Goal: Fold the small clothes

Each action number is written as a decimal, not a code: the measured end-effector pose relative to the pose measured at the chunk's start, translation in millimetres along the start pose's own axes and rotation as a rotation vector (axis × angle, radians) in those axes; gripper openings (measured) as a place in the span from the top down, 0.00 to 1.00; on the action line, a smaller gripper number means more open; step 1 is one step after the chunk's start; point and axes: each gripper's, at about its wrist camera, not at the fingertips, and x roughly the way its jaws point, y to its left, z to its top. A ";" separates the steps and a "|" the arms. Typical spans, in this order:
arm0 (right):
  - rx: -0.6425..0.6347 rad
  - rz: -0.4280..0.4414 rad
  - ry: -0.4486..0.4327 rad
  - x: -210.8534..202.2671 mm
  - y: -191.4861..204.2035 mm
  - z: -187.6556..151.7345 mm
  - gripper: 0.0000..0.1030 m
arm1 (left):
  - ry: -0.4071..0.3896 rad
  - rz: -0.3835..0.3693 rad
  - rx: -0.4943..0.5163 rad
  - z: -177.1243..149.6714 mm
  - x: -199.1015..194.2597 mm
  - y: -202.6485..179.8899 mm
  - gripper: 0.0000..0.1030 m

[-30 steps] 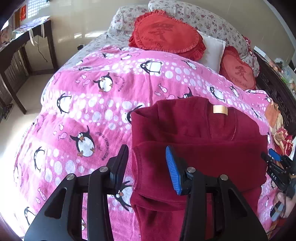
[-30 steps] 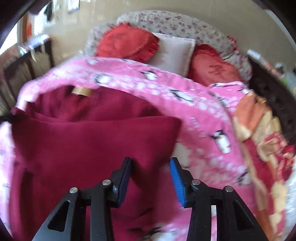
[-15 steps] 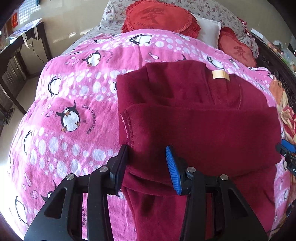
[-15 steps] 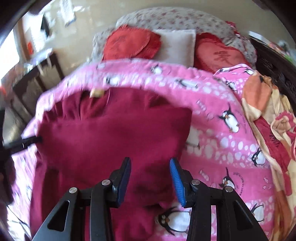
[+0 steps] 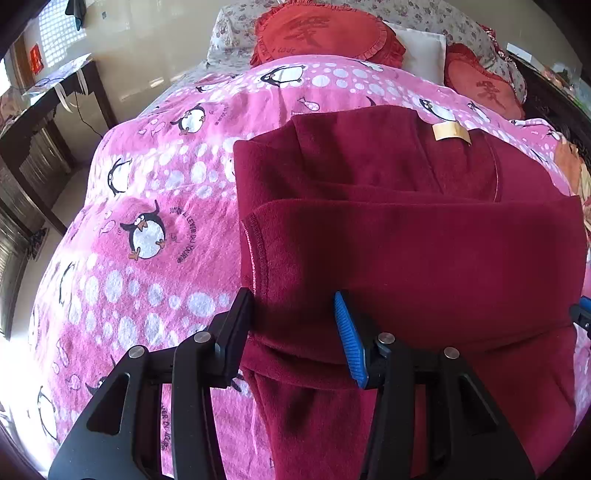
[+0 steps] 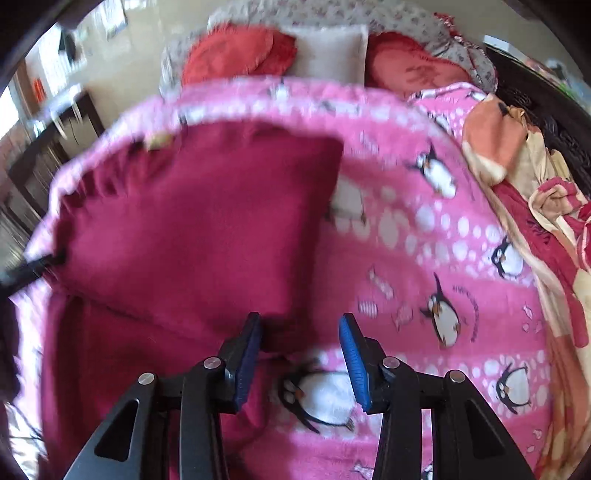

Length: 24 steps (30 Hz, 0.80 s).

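Left wrist view: a dark red fleece top [image 5: 406, 240] lies on the bed, on a pink penguin blanket [image 5: 155, 229]. Its lower part is folded up over the middle. It looks soft, thick and light, so it should bend easily and not slip much. A good place to take hold is the stitched edge [image 5: 253, 251] at the fold's corner, where the cloth is doubled. The left gripper [image 5: 293, 328] hangs over that corner. Its jaws are opening, with the folded cloth between them but not pinched. A tan label [image 5: 451, 132] sits at the neck; no words show on it. The blanket has small writing by a penguin, too curved to read surely. A red cushion [image 5: 325, 31] carries a big character.

Right wrist view: this view is blurry. The right gripper [image 6: 301, 356] sits at the top's other corner, jaws apart and holding nothing.
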 end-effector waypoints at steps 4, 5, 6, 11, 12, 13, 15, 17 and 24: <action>0.062 0.024 -0.068 -23.4 -5.5 5.0 0.60 | 0.001 0.016 0.022 0.4 -3.4 -2.1 0.56; 0.062 0.026 -0.110 -32.7 -4.9 10.3 0.60 | 0.002 0.020 0.027 0.5 -2.6 -2.7 0.56; 0.058 0.030 -0.129 -36.2 -2.3 13.5 0.60 | 0.004 0.021 0.027 0.6 -2.0 -2.8 0.56; 0.041 0.075 -0.098 -11.4 8.3 33.0 0.60 | 0.000 0.019 -0.001 0.8 2.3 -2.8 0.54; 0.049 0.065 -0.082 -3.8 11.7 31.9 0.60 | -0.001 0.016 -0.007 0.6 3.9 -2.2 0.54; 0.055 0.042 -0.060 5.9 11.4 32.0 0.60 | 0.001 0.014 -0.010 0.0 4.3 -2.0 0.54; 0.115 0.092 -0.036 15.9 1.7 30.5 0.60 | 0.008 0.010 -0.008 -0.4 1.6 -0.8 0.54; 0.185 0.141 -0.032 6.8 -9.6 27.4 0.59 | 0.014 0.002 -0.001 -1.8 -4.8 1.2 0.54; 0.163 0.185 -0.038 -36.2 -26.2 -10.5 0.54 | 0.043 -0.084 -0.033 -28.5 -33.7 18.1 0.54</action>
